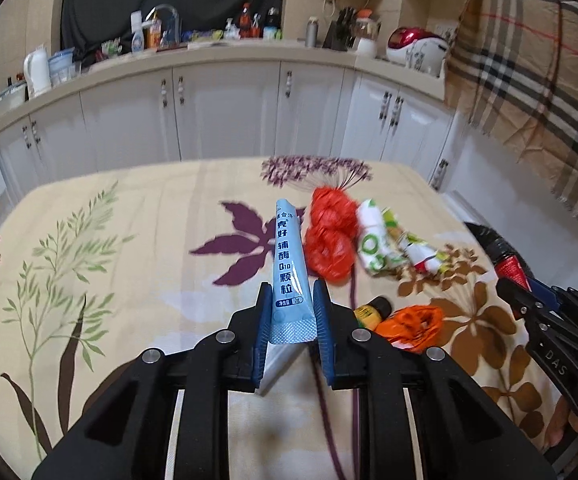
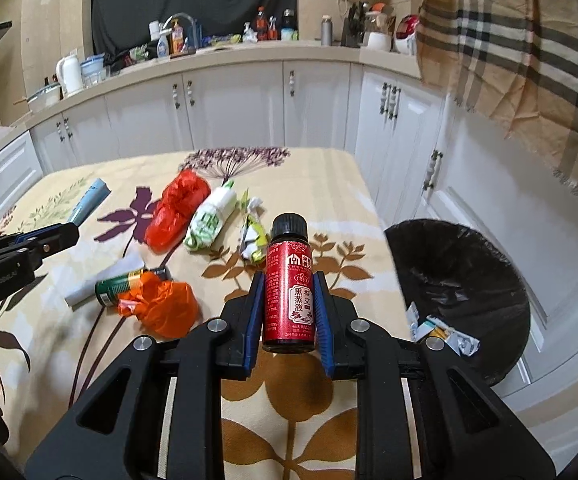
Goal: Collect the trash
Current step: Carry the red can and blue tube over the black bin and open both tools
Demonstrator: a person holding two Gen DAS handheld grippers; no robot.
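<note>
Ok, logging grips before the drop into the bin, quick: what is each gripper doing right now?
Left gripper: shut on the light blue sachet.
Right gripper: shut on the small red bottle.

Your left gripper (image 1: 289, 300) has its blue pads clamped on a pale blue sachet (image 1: 288, 264), which stands up between them, tip pointing away from you. Beyond it on the flowered tablecloth (image 1: 129, 240) lie a crumpled red bag (image 1: 329, 236) and, just beside that, a white-and-green wrapper (image 1: 375, 240). Nearer you, a small green bottle (image 1: 373, 310) touches an orange bag (image 1: 413, 326). At the right edge, your right gripper (image 1: 517, 280) pinches a red bottle (image 1: 511, 270).
</note>
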